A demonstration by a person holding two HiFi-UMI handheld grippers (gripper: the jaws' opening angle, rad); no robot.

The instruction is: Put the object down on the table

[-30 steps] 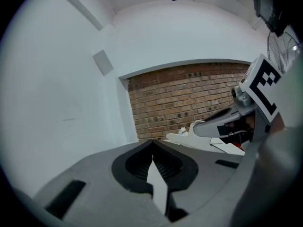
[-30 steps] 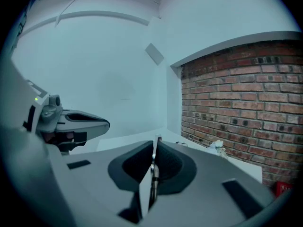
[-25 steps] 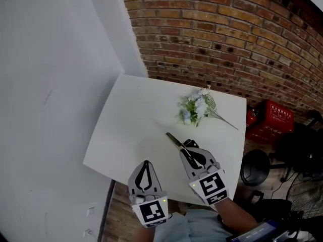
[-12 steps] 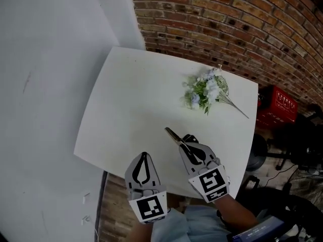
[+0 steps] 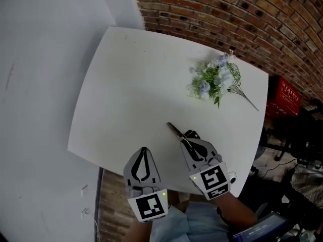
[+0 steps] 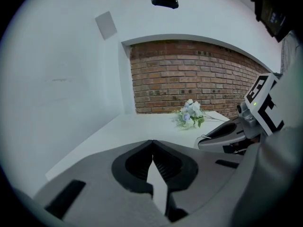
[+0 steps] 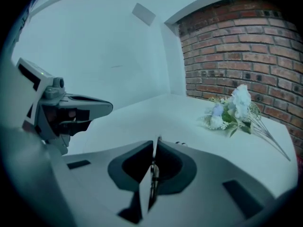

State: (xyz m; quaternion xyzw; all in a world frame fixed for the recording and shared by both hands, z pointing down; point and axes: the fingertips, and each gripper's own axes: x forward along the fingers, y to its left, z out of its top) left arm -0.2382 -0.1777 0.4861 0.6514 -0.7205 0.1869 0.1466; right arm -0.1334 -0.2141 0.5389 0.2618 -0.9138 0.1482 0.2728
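A pair of scissors (image 5: 175, 131) with black handles sticks out forward-left from my right gripper (image 5: 188, 139), which is shut on it above the near part of the white table (image 5: 126, 84). In the right gripper view the scissors (image 7: 153, 168) show edge-on, pinched between the pads, with the gripper (image 7: 155, 148) over the tabletop (image 7: 142, 115). My left gripper (image 5: 144, 150) hovers beside it at the table's near edge, shut and with nothing in it; in its own view the tips (image 6: 151, 144) meet, and the right gripper (image 6: 227, 134) shows at the right.
A bunch of artificial flowers (image 5: 214, 77) lies at the table's far right, also visible as flowers (image 7: 232, 110) and flowers (image 6: 189, 116). A brick wall (image 5: 227, 14) runs behind, a white wall (image 5: 45, 59) stands on the left. A red crate (image 5: 290, 92) sits on the floor at the right.
The head view has shifted, so the table and flowers sit further up and right in the picture. Both grippers keep their stance and the scissors stay held.
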